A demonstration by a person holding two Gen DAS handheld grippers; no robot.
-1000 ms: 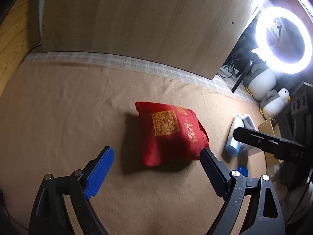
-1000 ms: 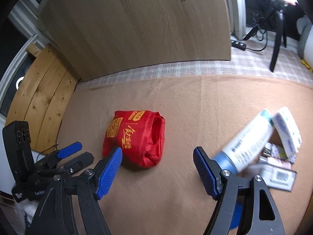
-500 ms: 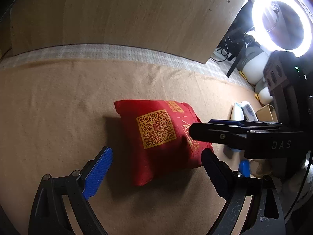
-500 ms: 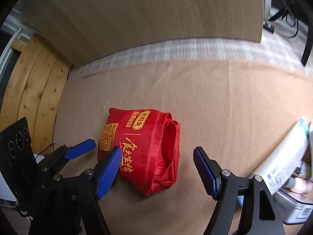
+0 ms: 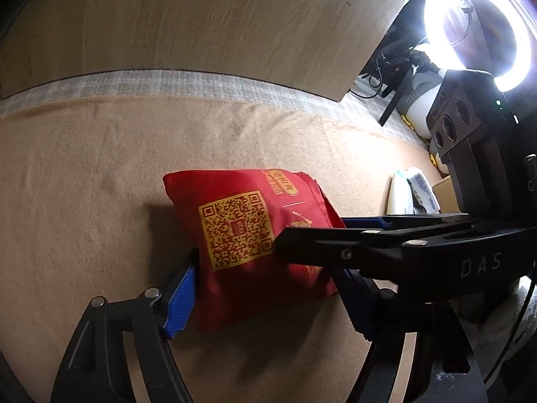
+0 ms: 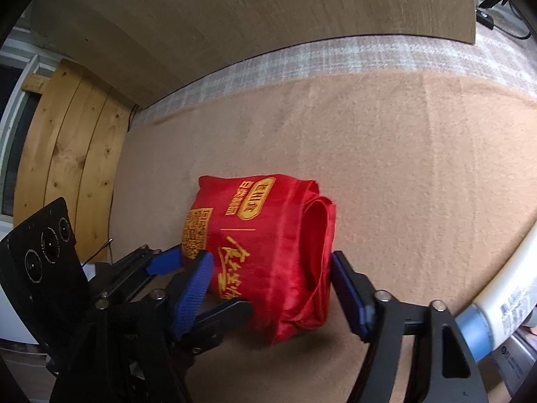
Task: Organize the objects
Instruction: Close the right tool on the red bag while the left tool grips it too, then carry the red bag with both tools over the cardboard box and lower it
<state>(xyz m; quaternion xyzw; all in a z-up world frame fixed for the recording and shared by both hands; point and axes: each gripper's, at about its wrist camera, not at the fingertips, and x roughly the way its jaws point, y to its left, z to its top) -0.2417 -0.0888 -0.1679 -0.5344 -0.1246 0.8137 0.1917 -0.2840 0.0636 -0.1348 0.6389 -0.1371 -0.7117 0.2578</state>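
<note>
Progress is early: the red bag (image 5: 258, 241) lies on the tan blanket (image 5: 84, 184), not yet lifted, with a white tube (image 6: 503, 295) and other packets beside it unsorted. The left gripper (image 5: 268, 288) and right gripper (image 6: 272, 285) straddle the bag; their jaws have just been closing, each left blue pad touching cloth. Whether the far pads press is unclear, so no firm grip is confirmed.

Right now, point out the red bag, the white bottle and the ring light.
red bag (image 5: 248, 255), left wrist view, on its printed front panel.
white bottle (image 6: 506, 288), right wrist view, on its white body above the blue cap.
ring light (image 5: 523, 50), left wrist view, on its glowing rim.
</note>
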